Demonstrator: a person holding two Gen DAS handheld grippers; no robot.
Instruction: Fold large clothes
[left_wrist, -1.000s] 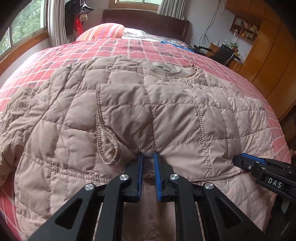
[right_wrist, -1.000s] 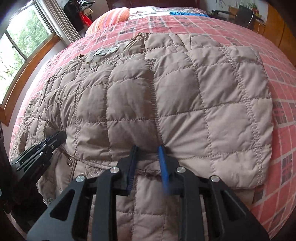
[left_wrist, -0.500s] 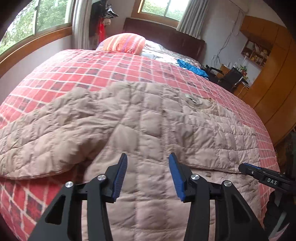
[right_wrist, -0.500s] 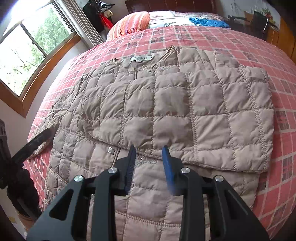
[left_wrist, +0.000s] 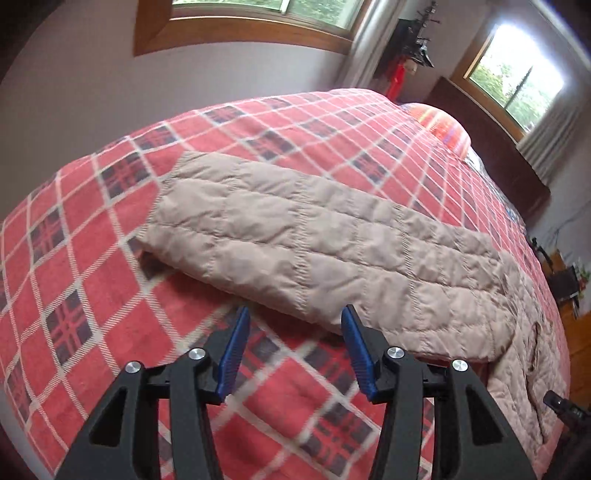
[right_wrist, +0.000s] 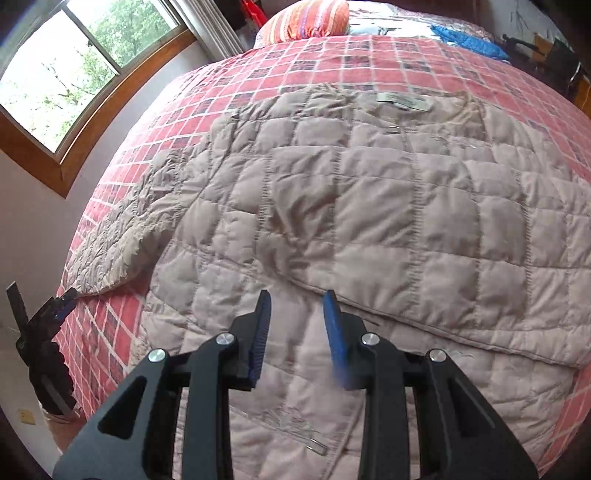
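A beige quilted puffer jacket (right_wrist: 388, 206) lies flat on a bed with a red plaid blanket (left_wrist: 92, 280). The jacket's right side is folded over its front, and a cream label shows at its collar. Its long quilted sleeve (left_wrist: 295, 251) stretches out from the jacket across the blanket. The left gripper (left_wrist: 291, 325) hovers just beside the sleeve's near edge, its 2 blue-padded fingers (left_wrist: 232, 354) spread apart and empty. The right gripper (right_wrist: 297, 306) hangs over the jacket's folded edge, fingers (right_wrist: 260, 332) parted, holding nothing. Beyond the jacket's collar sits an orange striped pillow (right_wrist: 310, 18). Wood-framed windows (right_wrist: 55, 74) lie past the jacket's sleeve side.
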